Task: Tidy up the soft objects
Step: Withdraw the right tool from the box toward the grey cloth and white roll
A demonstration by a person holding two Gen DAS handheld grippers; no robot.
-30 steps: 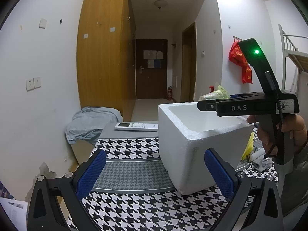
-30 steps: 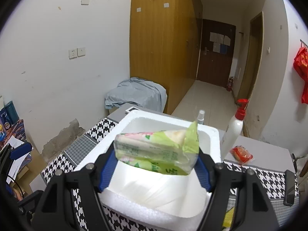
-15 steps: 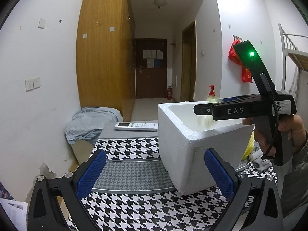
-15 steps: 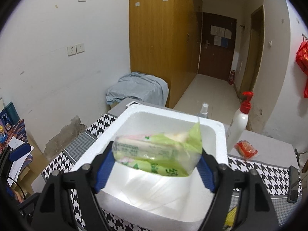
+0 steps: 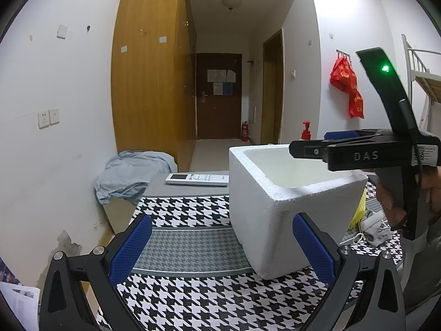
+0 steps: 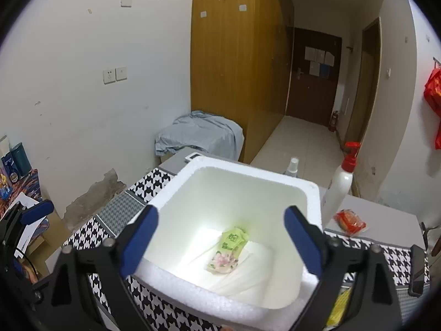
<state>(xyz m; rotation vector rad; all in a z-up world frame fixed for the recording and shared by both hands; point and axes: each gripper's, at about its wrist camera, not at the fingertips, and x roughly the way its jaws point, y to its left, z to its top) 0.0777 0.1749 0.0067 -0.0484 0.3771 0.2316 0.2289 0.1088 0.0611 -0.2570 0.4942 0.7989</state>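
On the left, the left gripper is waiting over the near part of the houndstooth-patterned surface, its jaws spread wide with nothing between them, aimed past the near corner of the white foam box.

Over the box, the right gripper is opening its jaws, now almost as wide as they go, and nothing is left between the blue pads. A moment ago those pads were clamping the green tissue pack above the box; it is now lying on the box floor, toward the right of the middle, well below the jaws and touching neither pad. In my judgement this item is now sorted, and the right hand is free to go for the next soft thing.

The pack is resting flat on a folded white sheet, turned diagonally, its green end toward the far wall and its pink flowered end nearer the camera. The wrapper is looking slightly crumpled but intact.

To the right, beyond the box's far right corner, a white pump bottle and a small red packet are sitting on the grey part of the surface.
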